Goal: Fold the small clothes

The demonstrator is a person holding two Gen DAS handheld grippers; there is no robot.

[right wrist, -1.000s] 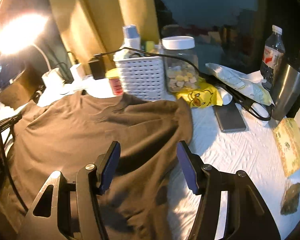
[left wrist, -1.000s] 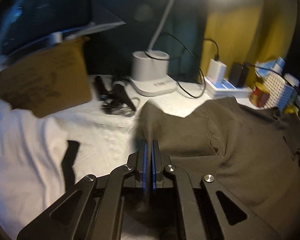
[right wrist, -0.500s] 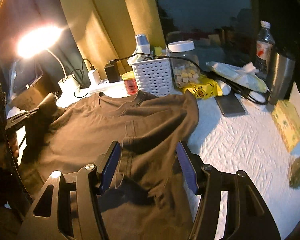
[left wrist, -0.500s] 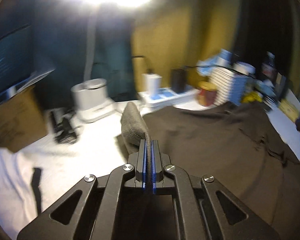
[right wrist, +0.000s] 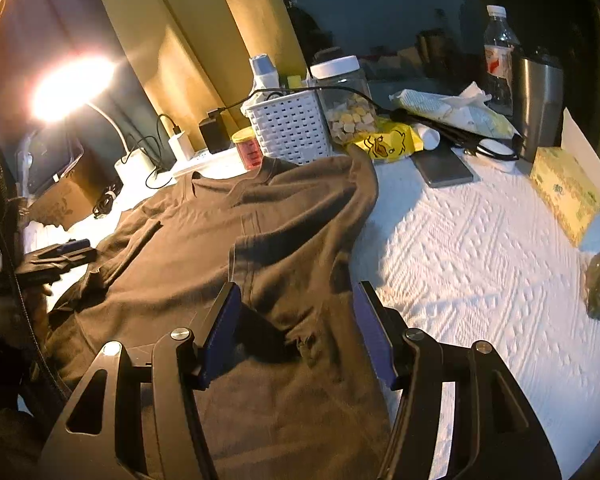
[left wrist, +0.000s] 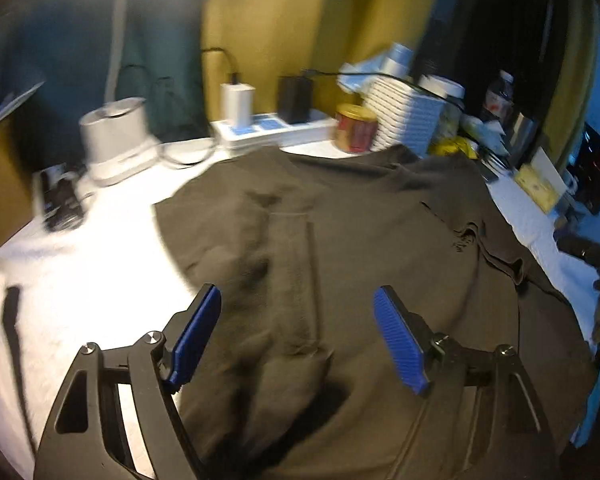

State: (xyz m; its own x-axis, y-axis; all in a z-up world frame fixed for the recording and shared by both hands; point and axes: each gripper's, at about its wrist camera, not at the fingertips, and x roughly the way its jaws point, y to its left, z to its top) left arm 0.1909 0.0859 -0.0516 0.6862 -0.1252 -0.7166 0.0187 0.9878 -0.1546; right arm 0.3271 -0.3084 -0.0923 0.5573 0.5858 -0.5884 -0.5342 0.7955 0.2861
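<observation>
The left gripper point(left wrist: 298, 336) is spread wide, its ribbed blue pads point(left wrist: 398, 340) holding nothing, with the shirt point(left wrist: 340, 248) lying directly below and between them. The right gripper point(right wrist: 296, 334) is likewise spread and unladen over the shirt's near hem. The shirt, a soft, dark brown, wrinkled knit, is spread flat over the tabletop point(right wrist: 480, 248), which wears a white embossed cover; its sleeve is folded inward and its collar points to the far edge. Along that far edge stand a red-labelled jar point(right wrist: 249, 152), a white perforated plastic basket point(right wrist: 290, 128) and a smooth steel tumbler point(right wrist: 536, 100).
</observation>
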